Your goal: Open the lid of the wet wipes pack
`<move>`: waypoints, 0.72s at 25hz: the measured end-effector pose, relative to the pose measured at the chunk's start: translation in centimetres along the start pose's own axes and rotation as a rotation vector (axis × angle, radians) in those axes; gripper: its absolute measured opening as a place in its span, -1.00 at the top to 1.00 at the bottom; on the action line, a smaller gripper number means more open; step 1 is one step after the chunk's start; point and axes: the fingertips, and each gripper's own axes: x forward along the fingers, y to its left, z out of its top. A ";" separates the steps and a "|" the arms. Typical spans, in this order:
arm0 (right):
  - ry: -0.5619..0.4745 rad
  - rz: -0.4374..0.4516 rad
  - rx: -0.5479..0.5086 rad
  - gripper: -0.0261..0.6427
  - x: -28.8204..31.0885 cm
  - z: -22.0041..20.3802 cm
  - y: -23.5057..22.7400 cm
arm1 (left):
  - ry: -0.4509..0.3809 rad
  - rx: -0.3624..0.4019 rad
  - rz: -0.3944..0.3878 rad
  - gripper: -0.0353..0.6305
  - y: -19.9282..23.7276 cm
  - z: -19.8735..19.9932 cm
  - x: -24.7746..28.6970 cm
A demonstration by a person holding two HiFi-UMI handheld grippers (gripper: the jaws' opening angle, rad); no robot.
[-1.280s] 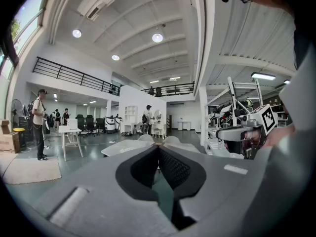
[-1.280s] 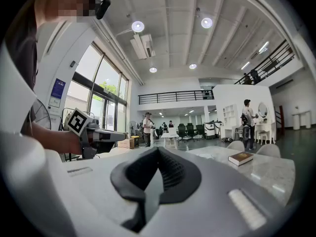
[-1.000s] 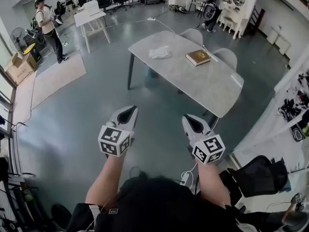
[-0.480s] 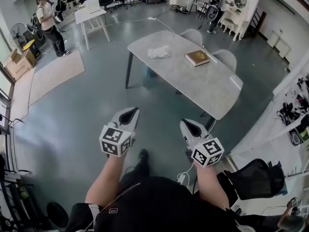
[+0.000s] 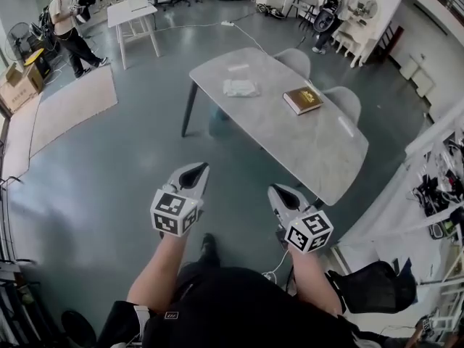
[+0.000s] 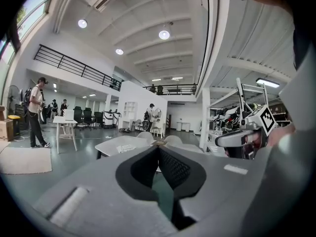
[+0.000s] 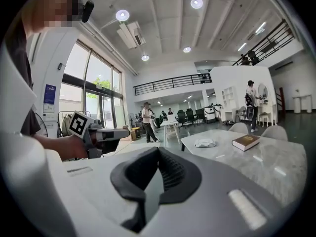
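The wet wipes pack (image 5: 240,88) is a pale, crinkled packet lying on the far part of the grey table (image 5: 304,140); the right gripper view shows the pack (image 7: 205,142) small and distant, and in the left gripper view it is a pale sliver (image 6: 126,147). My left gripper (image 5: 199,168) and right gripper (image 5: 277,190) are both held out over the floor, well short of the table. Both are shut with nothing between their jaws. In its own view the left gripper (image 6: 158,147) has its tips together; the right gripper (image 7: 157,149) does too.
A brown book (image 5: 302,99) lies on the table right of the pack. Two grey chairs (image 5: 293,56) stand at the far side. A white desk (image 5: 133,14) and a standing person (image 5: 65,20) are at far left; another person (image 5: 335,13) stands far right. A black office chair (image 5: 371,285) sits near right.
The table, pack and book have come closer and shifted in view as I walk forward. Both grippers stay shut and keep the same spacing in front of me.
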 end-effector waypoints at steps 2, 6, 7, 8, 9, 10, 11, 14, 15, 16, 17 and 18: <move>0.013 -0.008 0.001 0.91 2.6 0.6 -0.8 | 0.009 -0.005 -0.006 0.86 2.5 0.3 1.9; 0.050 -0.016 0.009 0.91 6.8 1.1 -2.5 | 0.010 -0.014 -0.029 0.86 6.1 0.9 5.7; 0.061 -0.026 0.013 0.91 7.5 1.0 -3.1 | 0.010 -0.019 -0.036 0.86 6.7 0.9 6.5; 0.071 -0.040 0.018 0.91 8.2 0.9 -3.8 | 0.012 -0.027 -0.042 0.86 7.3 0.8 7.3; 0.078 -0.056 0.024 0.91 8.8 0.8 -4.4 | 0.014 -0.036 -0.047 0.86 7.9 0.7 8.0; 0.082 -0.069 0.027 0.91 9.4 0.9 -4.9 | 0.015 -0.046 -0.052 0.86 8.4 0.6 8.7; 0.085 -0.079 0.027 0.91 9.8 0.9 -5.3 | 0.015 -0.054 -0.059 0.86 8.9 0.7 9.3; 0.087 -0.108 0.025 0.91 11.0 1.0 -6.3 | 0.007 -0.051 -0.090 0.86 9.7 1.0 11.0; 0.086 -0.118 0.030 0.91 11.4 1.0 -6.6 | 0.006 -0.046 -0.101 0.86 9.9 1.1 11.4; 0.087 -0.127 0.036 0.91 11.7 0.9 -6.9 | 0.005 -0.043 -0.109 0.86 10.2 1.3 11.7; 0.090 -0.131 0.040 0.91 12.0 0.8 -7.1 | 0.004 -0.044 -0.114 0.86 10.4 1.4 12.0; 0.094 -0.132 0.043 0.91 12.2 0.8 -7.3 | 0.004 -0.047 -0.117 0.86 10.5 1.5 12.1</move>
